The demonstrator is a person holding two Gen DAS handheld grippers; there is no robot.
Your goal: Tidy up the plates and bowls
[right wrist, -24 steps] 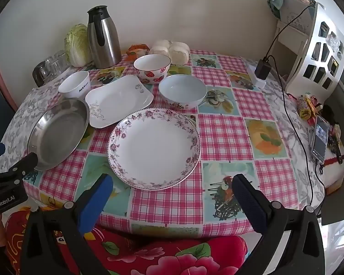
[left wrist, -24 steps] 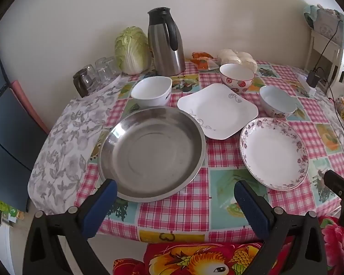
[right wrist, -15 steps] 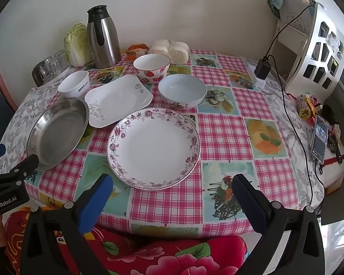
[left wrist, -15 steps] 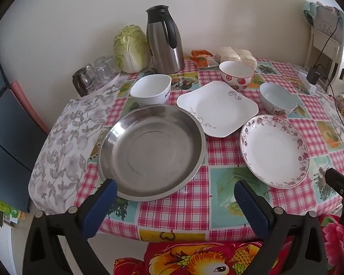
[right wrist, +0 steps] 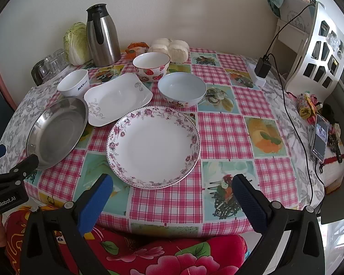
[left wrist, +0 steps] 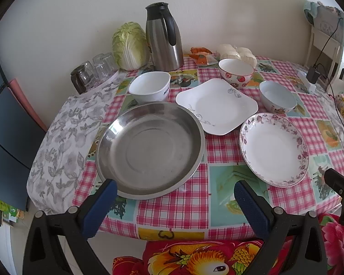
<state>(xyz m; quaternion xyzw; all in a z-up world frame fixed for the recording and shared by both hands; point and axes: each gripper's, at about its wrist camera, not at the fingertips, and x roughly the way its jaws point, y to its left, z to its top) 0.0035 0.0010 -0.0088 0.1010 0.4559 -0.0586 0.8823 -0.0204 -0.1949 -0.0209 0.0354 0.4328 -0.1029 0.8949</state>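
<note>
A steel plate (left wrist: 150,149) lies at the table's front left, just beyond my open, empty left gripper (left wrist: 175,189). A floral round plate (right wrist: 153,146) lies just beyond my open, empty right gripper (right wrist: 172,183). Behind them lie a white square plate (left wrist: 216,105), a white bowl with lettering (left wrist: 150,86), a strawberry bowl (left wrist: 236,72) and a pale blue bowl (left wrist: 277,96). The steel plate (right wrist: 56,131), square plate (right wrist: 118,98), lettered bowl (right wrist: 73,83), strawberry bowl (right wrist: 151,65) and blue bowl (right wrist: 182,90) also show in the right wrist view.
A steel thermos (left wrist: 164,37), a cabbage (left wrist: 129,44), glasses (left wrist: 94,70) and white buns (left wrist: 237,51) stand along the back. A charger with cable (right wrist: 262,67), a phone (right wrist: 320,138) and a white rack (right wrist: 318,45) are at the right. A red floral seat (right wrist: 149,252) is below.
Both grippers have drawn slightly nearer the table edge; the plates sit a little lower and closer in each view. Nothing on the table has moved.
</note>
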